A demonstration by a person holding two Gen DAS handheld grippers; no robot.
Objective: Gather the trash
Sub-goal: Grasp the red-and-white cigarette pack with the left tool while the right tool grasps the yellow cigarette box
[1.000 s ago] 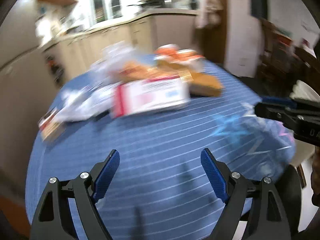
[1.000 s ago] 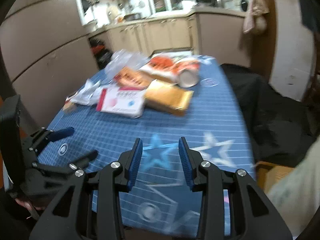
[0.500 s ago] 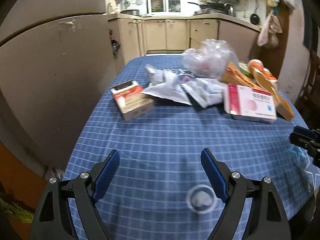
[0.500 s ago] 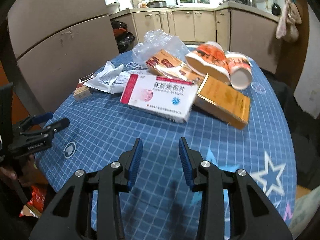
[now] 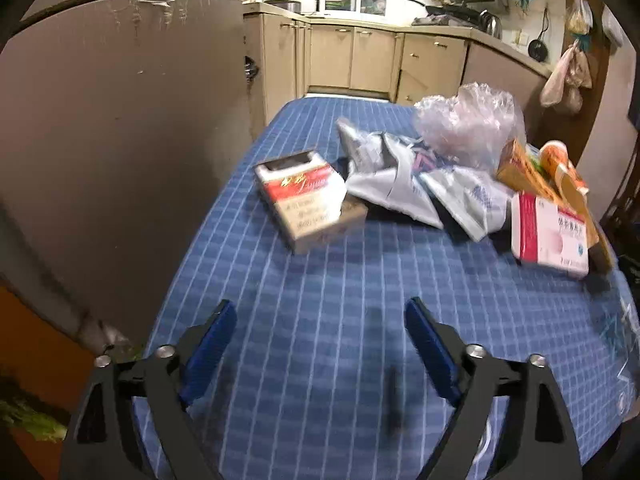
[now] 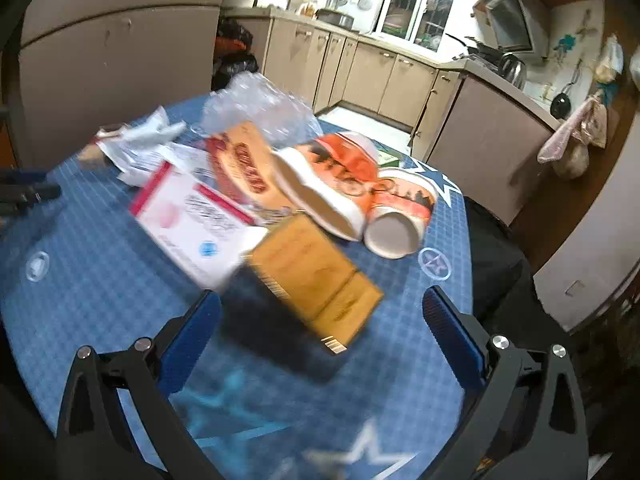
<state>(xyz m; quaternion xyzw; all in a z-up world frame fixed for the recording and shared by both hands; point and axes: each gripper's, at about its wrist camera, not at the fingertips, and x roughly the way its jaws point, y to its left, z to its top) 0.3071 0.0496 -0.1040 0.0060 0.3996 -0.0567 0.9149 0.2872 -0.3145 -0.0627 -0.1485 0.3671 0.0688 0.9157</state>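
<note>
Over a blue checked bench (image 5: pixel 320 320), both tongs hang spread wide, gripping nothing. Ahead of the left tongs (image 5: pixel 320 348) lies a red-and-white carton (image 5: pixel 308 200), beside crumpled wrappers (image 5: pixel 400 188) and a clear bag (image 5: pixel 468 124). Just ahead of the right tongs (image 6: pixel 320 328) lies a yellow box (image 6: pixel 316 280), touching a pink-and-white box (image 6: pixel 192 220); two orange cups (image 6: pixel 340 184) lie on their sides behind.

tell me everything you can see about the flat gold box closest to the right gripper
The gold box is a flat rectangular carton, apparently glossy cardboard, with faint printing and a barcode at its near corner. It lies closed and flat on the blue checked tablecloth, angled diagonally. Its far left corner meets the pink-and-white box. The right gripper, jaws open, faces it without touching.
</note>
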